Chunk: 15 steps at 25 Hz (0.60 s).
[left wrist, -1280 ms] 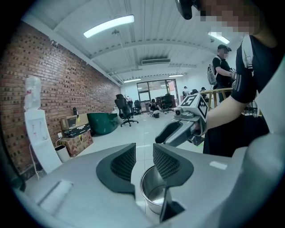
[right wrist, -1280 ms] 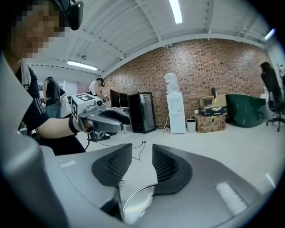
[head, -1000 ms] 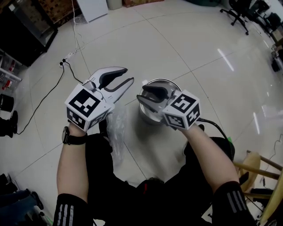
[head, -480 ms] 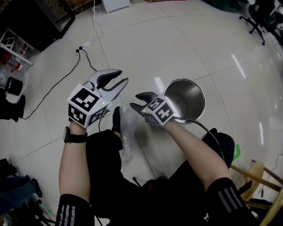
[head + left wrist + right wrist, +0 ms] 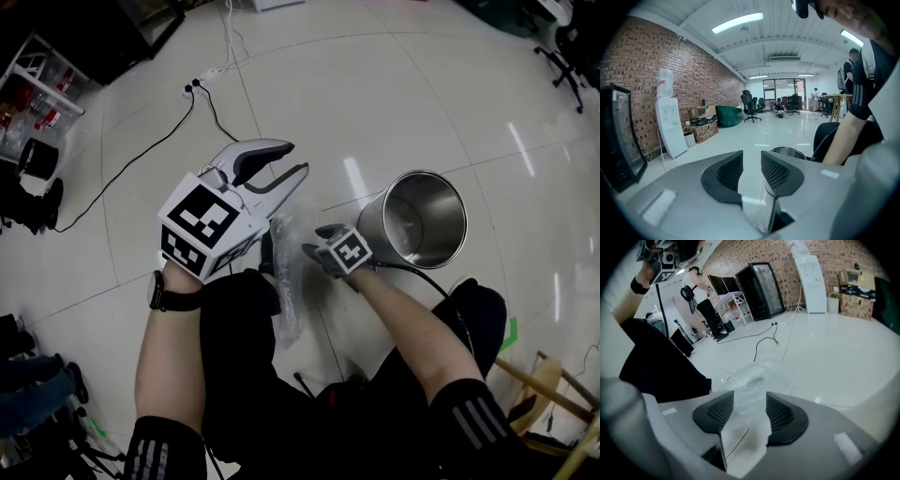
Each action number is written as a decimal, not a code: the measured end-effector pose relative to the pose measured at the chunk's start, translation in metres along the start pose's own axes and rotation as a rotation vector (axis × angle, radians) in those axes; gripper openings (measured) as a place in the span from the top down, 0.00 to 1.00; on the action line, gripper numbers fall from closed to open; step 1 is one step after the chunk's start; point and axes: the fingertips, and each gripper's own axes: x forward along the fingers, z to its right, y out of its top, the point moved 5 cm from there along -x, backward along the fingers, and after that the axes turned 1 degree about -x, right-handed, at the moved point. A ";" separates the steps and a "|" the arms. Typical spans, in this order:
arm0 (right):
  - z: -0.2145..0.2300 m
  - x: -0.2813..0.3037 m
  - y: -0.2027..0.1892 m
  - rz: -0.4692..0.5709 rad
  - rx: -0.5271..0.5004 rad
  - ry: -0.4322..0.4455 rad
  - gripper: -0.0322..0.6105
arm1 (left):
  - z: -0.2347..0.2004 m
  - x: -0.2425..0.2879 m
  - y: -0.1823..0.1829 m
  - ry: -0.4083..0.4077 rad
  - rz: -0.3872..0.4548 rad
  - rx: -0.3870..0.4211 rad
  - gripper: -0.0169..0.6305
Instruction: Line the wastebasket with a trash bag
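The right gripper [image 5: 750,401] has just been opening; the bag [image 5: 757,373] lies loose between its fingers, probably to be grasped. The left gripper [image 5: 752,161] is open and empty, with the wastebasket [image 5: 787,151] beyond its fingers.

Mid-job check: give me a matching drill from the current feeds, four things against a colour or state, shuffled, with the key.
Things:
1. wastebasket
2. trash bag
3. left gripper
4. black cable

States:
A. jaws apart, nothing between them
B. clear plastic, lying crumpled
C. thin and dark, trailing toward the top left of the head view
D. shiny metal, upright, no liner in it

Pairs: 1-D, 2-B, 3-A, 4-C
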 end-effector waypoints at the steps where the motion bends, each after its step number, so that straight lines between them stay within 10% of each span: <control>1: -0.003 0.007 -0.006 -0.011 0.019 0.016 0.60 | 0.000 -0.001 0.000 0.000 0.001 0.001 0.80; 7: -0.028 0.037 -0.027 -0.061 0.071 0.127 0.60 | -0.001 -0.007 -0.001 -0.001 -0.003 -0.006 0.80; 11: -0.030 0.035 -0.025 -0.052 0.058 0.143 0.94 | 0.000 -0.005 0.001 -0.001 -0.003 -0.004 0.80; 15: -0.026 0.020 -0.016 -0.018 0.034 0.125 0.94 | 0.001 -0.001 0.007 -0.007 0.012 0.014 0.80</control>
